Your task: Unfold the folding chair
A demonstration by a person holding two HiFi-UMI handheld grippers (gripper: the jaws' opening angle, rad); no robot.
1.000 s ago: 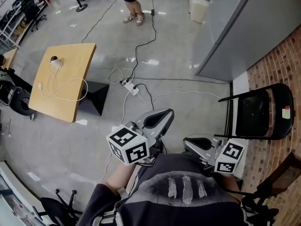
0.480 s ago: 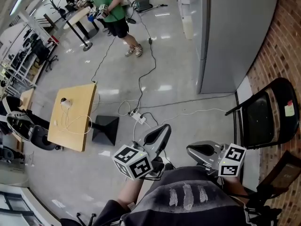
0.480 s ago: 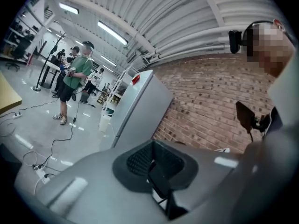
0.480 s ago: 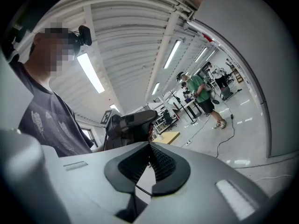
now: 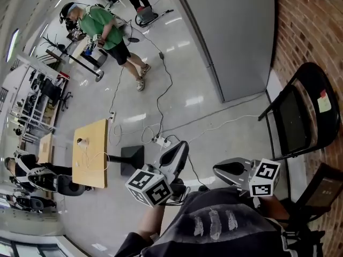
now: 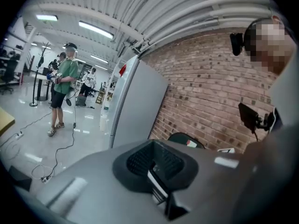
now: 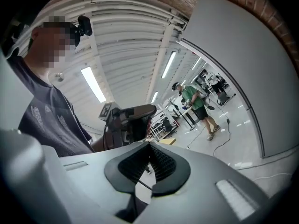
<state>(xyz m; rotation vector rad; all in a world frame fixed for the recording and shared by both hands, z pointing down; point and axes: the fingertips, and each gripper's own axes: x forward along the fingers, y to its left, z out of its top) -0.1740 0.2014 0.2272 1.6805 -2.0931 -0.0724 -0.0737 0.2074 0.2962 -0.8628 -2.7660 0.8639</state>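
A black folding chair (image 5: pixel 298 115) stands folded flat against the brick wall (image 5: pixel 311 20) at the right of the head view, with a small sticker on its backrest. Its rounded top (image 6: pixel 185 139) also shows past the jaws in the left gripper view. My left gripper (image 5: pixel 179 149) is held in front of my body, shut and empty, well left of the chair. My right gripper (image 5: pixel 222 168) is shut with nothing in it, nearer the chair but apart from it. In the right gripper view the closed jaws face the left gripper (image 7: pixel 134 117).
A tall grey cabinet (image 5: pixel 230 36) stands left of the chair. A power strip (image 5: pixel 161 141) and cables lie on the glossy floor, beside a wooden table (image 5: pixel 91 154). A person in a green shirt (image 5: pixel 104 28) stands far off. Another dark chair (image 5: pixel 321 189) is at lower right.
The head view has swung toward the brick wall, so the chair shows larger at the right. Both grippers have travelled with that turn and stay shut and empty.
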